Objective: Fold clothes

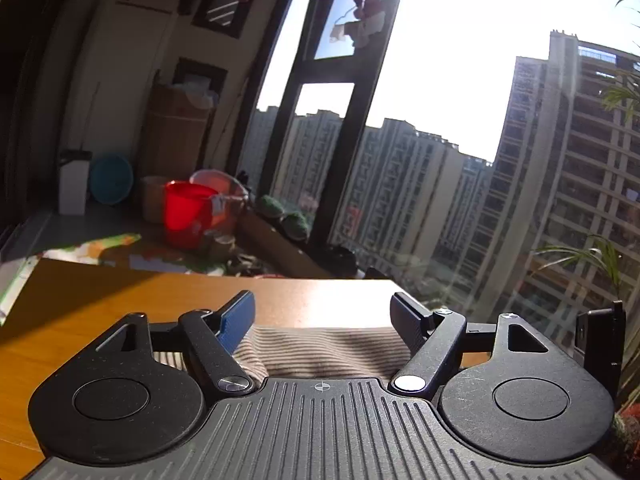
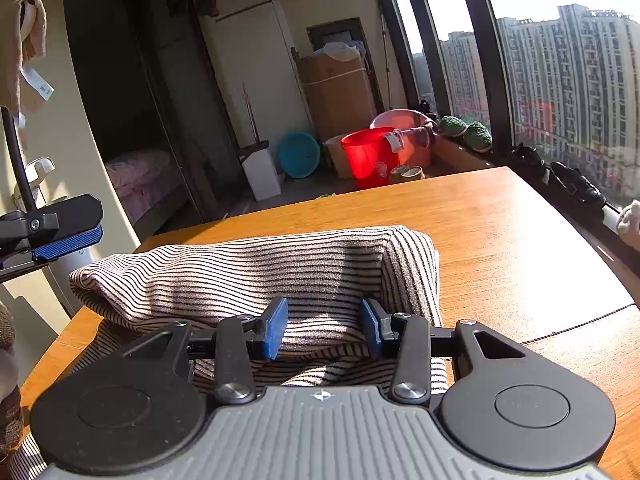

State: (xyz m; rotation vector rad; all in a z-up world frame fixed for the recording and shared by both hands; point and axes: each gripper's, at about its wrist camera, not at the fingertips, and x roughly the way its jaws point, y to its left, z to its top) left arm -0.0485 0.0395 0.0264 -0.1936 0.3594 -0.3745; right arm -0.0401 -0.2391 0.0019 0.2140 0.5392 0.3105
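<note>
Left wrist view: the left tongs (image 1: 322, 316) stand wide apart, gripping nothing. The striped garment (image 1: 320, 350) lies just below and ahead of them on the wooden desk (image 1: 80, 312), soft ribbed knit.

Right wrist view: the right tongs (image 2: 323, 326) are parted, blue pads straddling the garment's near edge, unclamped. The folded bundle (image 2: 248, 272) runs crosswise ahead, long axis left to right. The right tongs seem nearer.

We look forward along each hand-held gripper, low and close over the table (image 2: 500, 232), facing the window, both views sharing the red bucket (image 1: 186, 212).
</note>
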